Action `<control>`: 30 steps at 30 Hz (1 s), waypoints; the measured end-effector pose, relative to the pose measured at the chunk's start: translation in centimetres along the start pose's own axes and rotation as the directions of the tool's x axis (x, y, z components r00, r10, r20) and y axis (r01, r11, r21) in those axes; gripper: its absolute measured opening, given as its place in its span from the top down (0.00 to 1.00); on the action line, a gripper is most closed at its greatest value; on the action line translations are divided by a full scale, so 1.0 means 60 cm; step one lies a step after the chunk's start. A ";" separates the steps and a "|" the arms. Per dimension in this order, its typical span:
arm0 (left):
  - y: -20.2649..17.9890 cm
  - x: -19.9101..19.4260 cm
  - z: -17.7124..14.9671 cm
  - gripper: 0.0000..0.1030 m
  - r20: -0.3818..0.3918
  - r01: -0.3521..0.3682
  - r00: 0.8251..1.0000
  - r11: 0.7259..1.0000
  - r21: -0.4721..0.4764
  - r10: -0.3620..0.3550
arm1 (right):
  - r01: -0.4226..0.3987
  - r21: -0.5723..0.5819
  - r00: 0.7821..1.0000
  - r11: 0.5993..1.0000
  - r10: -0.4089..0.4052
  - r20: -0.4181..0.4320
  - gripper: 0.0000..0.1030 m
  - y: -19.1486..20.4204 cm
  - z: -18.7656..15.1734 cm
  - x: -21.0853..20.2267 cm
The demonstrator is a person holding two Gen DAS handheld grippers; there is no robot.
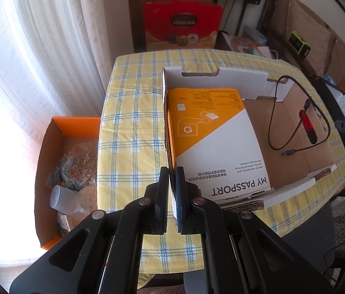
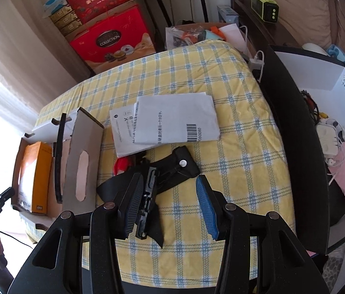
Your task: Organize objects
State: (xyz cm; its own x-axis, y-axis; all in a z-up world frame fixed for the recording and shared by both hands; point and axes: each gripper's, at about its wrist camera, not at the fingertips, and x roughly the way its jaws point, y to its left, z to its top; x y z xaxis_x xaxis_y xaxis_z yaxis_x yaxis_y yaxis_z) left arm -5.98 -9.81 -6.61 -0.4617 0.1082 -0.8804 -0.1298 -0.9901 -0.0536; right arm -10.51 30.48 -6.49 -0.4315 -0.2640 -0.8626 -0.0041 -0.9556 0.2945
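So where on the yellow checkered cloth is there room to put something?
Bare checkered cloth right of the black strap, up to the dark bin. Also behind the white papers. Crowded: strap, papers, and the cardboard box.

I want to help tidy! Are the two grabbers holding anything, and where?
The left gripper pinches the cardboard box by its near side wall. The right gripper holds nothing.

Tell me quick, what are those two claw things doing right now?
Left gripper: shut on the side wall of the cardboard box.
Right gripper: open, holding nothing, above a black strap.
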 end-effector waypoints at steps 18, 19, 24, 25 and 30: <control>0.003 0.000 0.001 0.96 0.000 0.009 1.000 1.000 -0.015 -0.009 | -0.048 -0.192 0.999 0.980 0.046 -0.015 0.55 0.174 0.015 0.017; 0.003 0.000 0.001 0.96 0.001 0.009 1.000 1.000 -0.014 -0.009 | -0.035 -0.201 0.999 0.979 0.031 -0.021 0.55 0.179 0.013 0.023; 0.003 -0.001 0.002 0.96 0.002 0.018 1.000 1.000 -0.021 -0.018 | 0.022 -0.246 1.000 0.969 -0.026 -0.016 0.86 0.196 0.000 0.035; 0.004 -0.001 0.002 0.96 0.002 0.017 1.000 1.000 -0.022 -0.017 | 0.024 -0.256 1.000 0.966 -0.028 -0.011 0.89 0.201 -0.002 0.034; 0.004 -0.001 0.002 0.96 0.002 0.018 1.000 1.000 -0.022 -0.018 | 0.016 -0.315 0.999 0.949 -0.025 -0.026 0.92 0.232 -0.012 0.033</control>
State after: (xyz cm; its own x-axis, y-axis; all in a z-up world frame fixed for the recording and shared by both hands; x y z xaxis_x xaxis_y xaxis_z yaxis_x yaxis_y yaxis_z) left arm -6.11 -10.01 -6.50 -0.4614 0.1264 -0.8781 -0.1186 -0.9897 -0.0801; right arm -10.79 16.57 -4.38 -0.4079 -0.2433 -0.8800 0.2736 -0.9521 0.1364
